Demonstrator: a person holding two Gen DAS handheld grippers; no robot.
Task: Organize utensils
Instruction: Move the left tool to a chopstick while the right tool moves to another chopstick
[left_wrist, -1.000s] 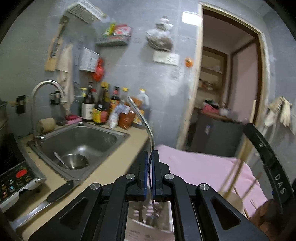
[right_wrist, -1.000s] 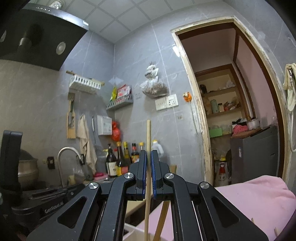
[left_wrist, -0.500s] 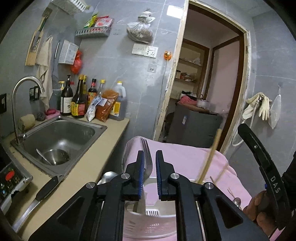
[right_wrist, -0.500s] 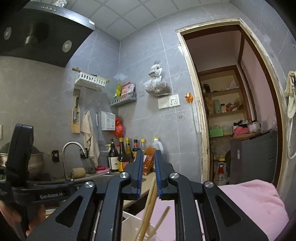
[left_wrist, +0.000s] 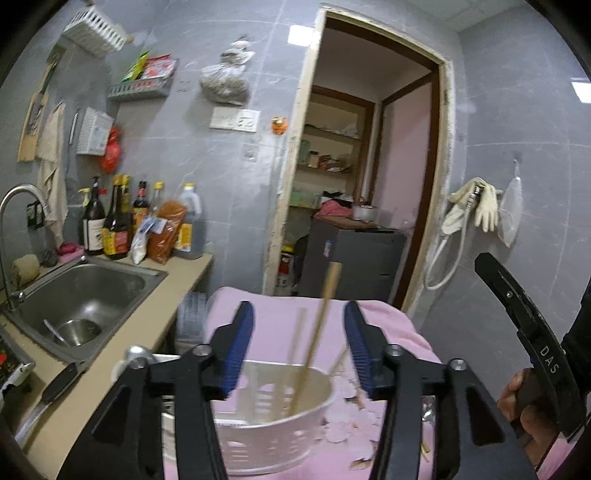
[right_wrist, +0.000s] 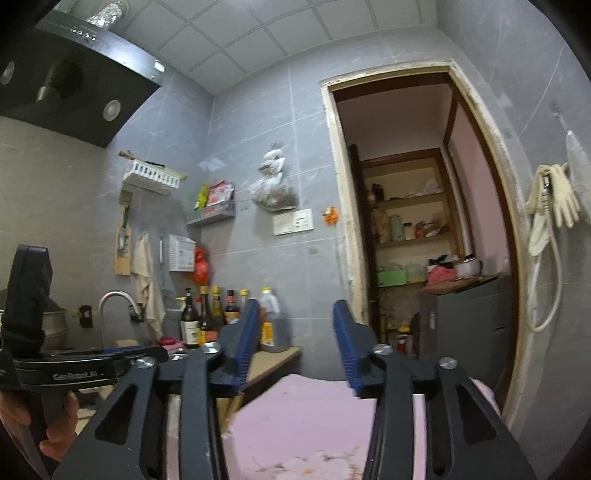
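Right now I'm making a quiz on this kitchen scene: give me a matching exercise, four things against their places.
Things:
1. chopsticks
2. sauce bottles
3. gloves
4. metal bowl

Places:
A. in the sink
B. hanging on the wall
C. standing in the white basket
D. on the counter behind the sink

Pairs: 1-C, 2-D, 3-B, 4-A

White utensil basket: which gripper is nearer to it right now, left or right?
Left. The left gripper hangs open just above the white basket, chopsticks standing in it between the jaws. The right gripper, also open, points higher toward the doorway; the basket is out of its view.
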